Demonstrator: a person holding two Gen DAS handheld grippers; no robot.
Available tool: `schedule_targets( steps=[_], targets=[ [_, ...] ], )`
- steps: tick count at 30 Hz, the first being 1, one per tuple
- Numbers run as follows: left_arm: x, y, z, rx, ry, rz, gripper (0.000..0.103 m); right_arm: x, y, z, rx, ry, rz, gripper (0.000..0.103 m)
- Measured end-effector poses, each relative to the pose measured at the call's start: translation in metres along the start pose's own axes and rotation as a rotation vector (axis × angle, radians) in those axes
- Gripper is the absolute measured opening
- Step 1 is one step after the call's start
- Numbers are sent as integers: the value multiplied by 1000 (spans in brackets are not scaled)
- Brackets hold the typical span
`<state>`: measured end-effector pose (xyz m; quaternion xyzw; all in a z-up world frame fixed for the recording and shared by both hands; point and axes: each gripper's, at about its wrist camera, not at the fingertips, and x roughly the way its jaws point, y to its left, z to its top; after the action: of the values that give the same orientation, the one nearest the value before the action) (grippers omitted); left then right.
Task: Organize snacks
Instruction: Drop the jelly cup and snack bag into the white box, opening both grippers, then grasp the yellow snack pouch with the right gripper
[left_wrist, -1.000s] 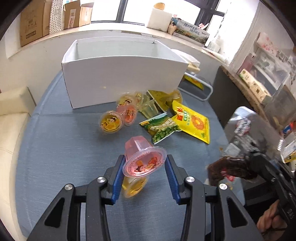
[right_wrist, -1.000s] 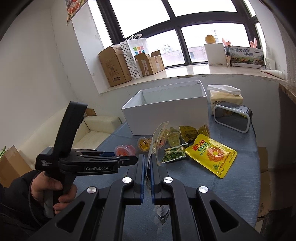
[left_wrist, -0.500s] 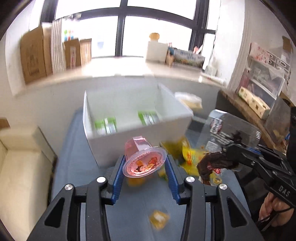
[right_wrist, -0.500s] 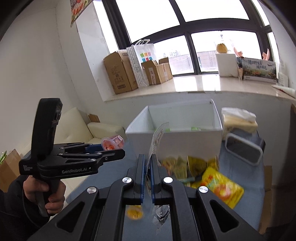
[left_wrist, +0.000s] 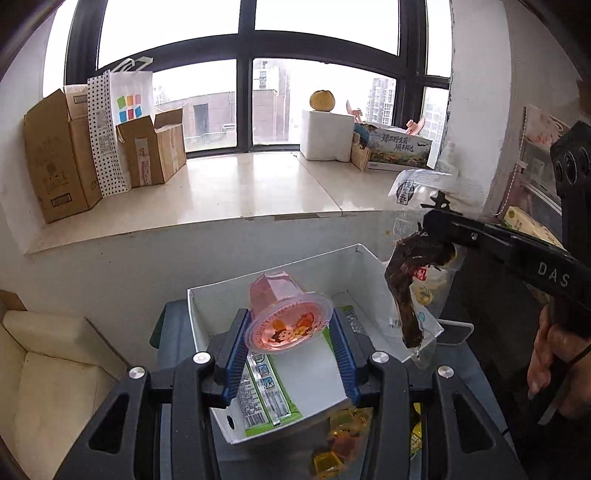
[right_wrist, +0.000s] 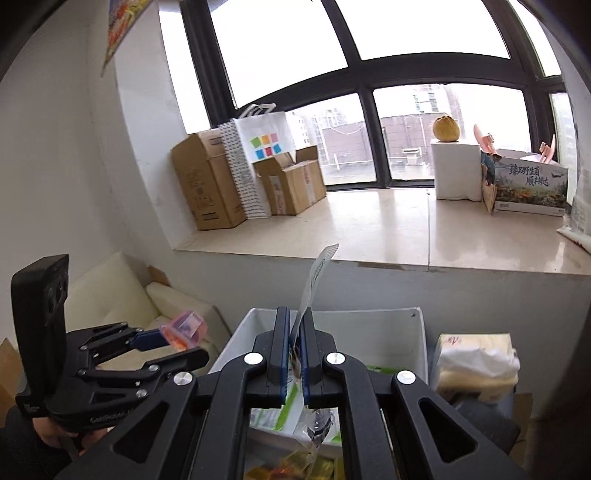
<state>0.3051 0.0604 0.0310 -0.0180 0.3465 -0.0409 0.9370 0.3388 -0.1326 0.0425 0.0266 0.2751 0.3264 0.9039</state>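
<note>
The left gripper (left_wrist: 290, 338) pinches a pink jelly cup (left_wrist: 286, 317) over the open white box (left_wrist: 369, 266), while the right gripper (right_wrist: 293, 363) is pressed together on a clear snack packet (left_wrist: 410, 284) above the box's right side. Green-and-white packets (left_wrist: 266, 391) already lie inside. Both held snacks are yet to be dropped, and several jelly cups (left_wrist: 341, 443) remain on the worktop in front.

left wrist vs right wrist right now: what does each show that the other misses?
Left wrist only: the jelly cup's printed lid, the dark meat inside the clear snack pouch, loose jelly cups below the box.
Right wrist only: tissue pack beside the box.
Both: pink jelly cup in the left gripper, white box, green packets inside it.
</note>
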Motion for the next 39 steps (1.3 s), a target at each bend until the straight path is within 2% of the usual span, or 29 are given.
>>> schedule_targets(
  steps=[5,6,7,8,9,10,16,22,25,28,29,32,36,39],
  targets=[
    [63,12,-15,-28,117,-9,52,27,-27,-5,46,40,-52,5],
    [71,13,-20,-34,135,-11,62,30,-32,-10,56,46,-59,6],
    [77,15,-24,-44,139,-19,84,33,-36,-16,54,56,-77,10],
    [80,17,-27,-59,137,-26,97,37,-39,-20,53,72,-97,18],
    [81,19,-30,-72,130,-24,103,40,-44,-25,64,90,-115,60],
    [81,21,-30,-78,130,-14,103,41,-47,-30,76,98,-127,103],
    [66,18,-33,-42,111,36,103,21,-44,-38,67,57,-135,103],
    [34,6,-54,-25,69,54,103,-9,-30,-61,41,48,-63,103],
    [19,-5,-74,-10,69,61,103,-26,-28,-85,1,99,-49,103],
    [3,-19,-102,13,70,70,103,-43,-39,-119,41,151,1,103],
    [-1,-24,-111,13,75,57,103,-50,-40,-133,24,158,-17,103],
    [-17,-41,-144,14,81,7,103,-60,-46,-169,-50,200,-16,103],
    [-32,-61,-184,16,108,-48,103,-50,-52,-214,-218,354,-4,103],
    [-38,-71,-198,33,122,-65,103,-39,-62,-227,-271,423,33,103]
  ],
)
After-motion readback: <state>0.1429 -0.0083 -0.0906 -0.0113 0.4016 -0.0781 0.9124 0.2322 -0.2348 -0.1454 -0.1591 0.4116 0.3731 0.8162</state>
